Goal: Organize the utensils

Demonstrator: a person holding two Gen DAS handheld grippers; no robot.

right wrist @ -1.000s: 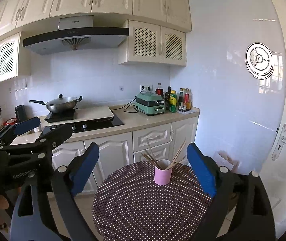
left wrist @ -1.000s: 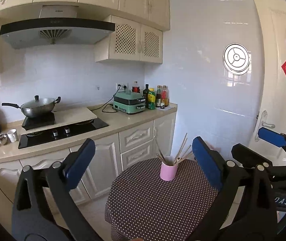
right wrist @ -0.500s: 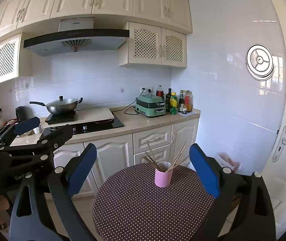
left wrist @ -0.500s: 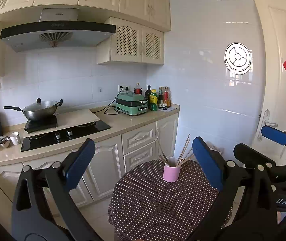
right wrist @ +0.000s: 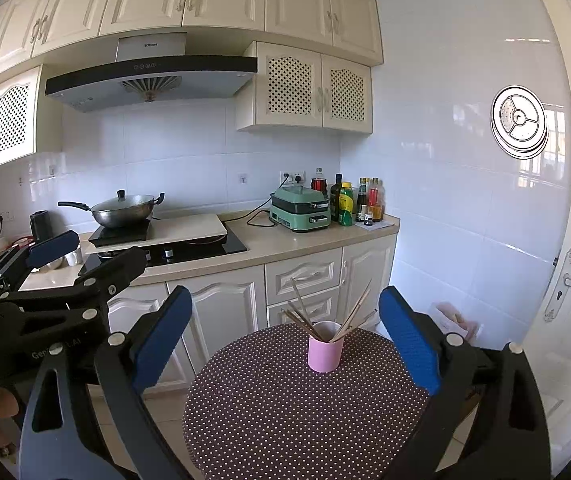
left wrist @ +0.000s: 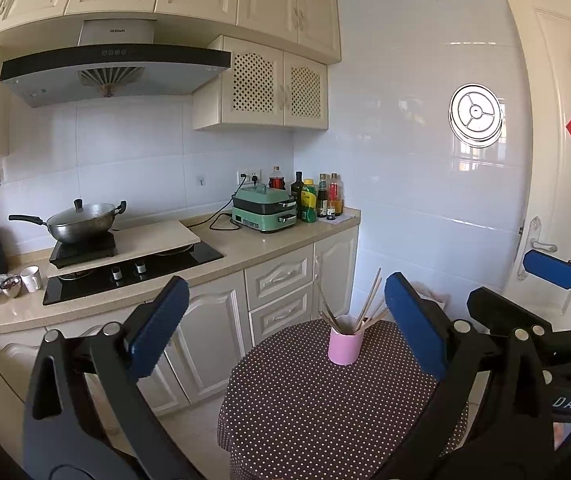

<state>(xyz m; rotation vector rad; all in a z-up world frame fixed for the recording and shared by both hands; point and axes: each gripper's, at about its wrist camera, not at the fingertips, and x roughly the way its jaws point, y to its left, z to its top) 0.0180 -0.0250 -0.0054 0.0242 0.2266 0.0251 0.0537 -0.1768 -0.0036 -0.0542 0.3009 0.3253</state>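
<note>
A pink cup (left wrist: 345, 347) holding several wooden chopsticks (left wrist: 369, 304) stands near the far edge of a round table with a dotted brown cloth (left wrist: 309, 408). The cup also shows in the right wrist view (right wrist: 325, 352), with its chopsticks (right wrist: 305, 312) fanned out, on the same table (right wrist: 285, 408). My left gripper (left wrist: 285, 320) is open and empty, held well short of the cup and above the table. My right gripper (right wrist: 285, 328) is open and empty, likewise short of the cup. The right gripper's side shows at the right of the left wrist view (left wrist: 525, 300).
A kitchen counter (left wrist: 245, 252) runs behind the table with a wok (left wrist: 81, 222) on a hob, a green electric cooker (left wrist: 265, 212) and several bottles (left wrist: 321, 200). A white door (left wrist: 545, 200) stands at the right. White cabinets (right wrist: 305, 280) lie beyond the table.
Both views have shifted slightly; the cup and table sit a little further right in the left wrist view. Both grippers stay open and empty.
</note>
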